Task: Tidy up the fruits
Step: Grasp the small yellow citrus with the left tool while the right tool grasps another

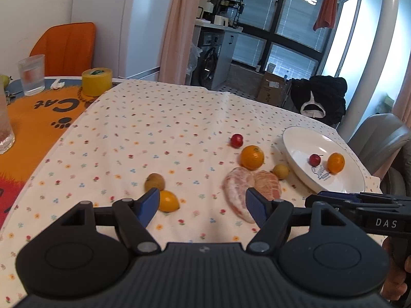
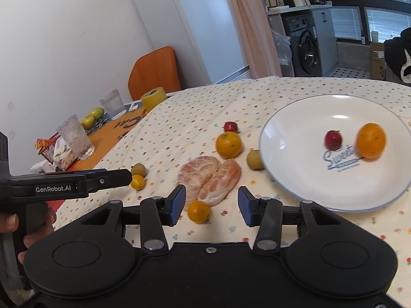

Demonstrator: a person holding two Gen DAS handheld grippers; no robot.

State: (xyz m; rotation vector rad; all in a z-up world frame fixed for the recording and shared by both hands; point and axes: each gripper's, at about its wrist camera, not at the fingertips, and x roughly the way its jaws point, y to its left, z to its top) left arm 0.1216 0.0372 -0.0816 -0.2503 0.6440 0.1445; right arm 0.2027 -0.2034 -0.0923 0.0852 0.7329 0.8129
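Tool (image 2: 211,205) over round glossy kumquat (image 2: 198,211)

Table under a flowered cloth (image 1: 154,128) and an orange mat (image 1: 38,118). On the cloth: plate (image 2: 295,118), orange (image 2: 228,144), two peeled pomelo pieces (image 2: 205,177), red fruit (image 2: 230,126), small yellow and brown fruits. On the mat: glasses (image 1: 32,74), tape roll (image 1: 97,82).

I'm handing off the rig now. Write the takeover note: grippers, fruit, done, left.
Left gripper: open, empty, low over the cloth.
Right gripper: open, empty, beside the plate.
Done: one red fruit and one orange lie on the plate.
Left on the cloth: peeled pomelo halves, large orange, red fruit, two small oranges, two brownish fruits.
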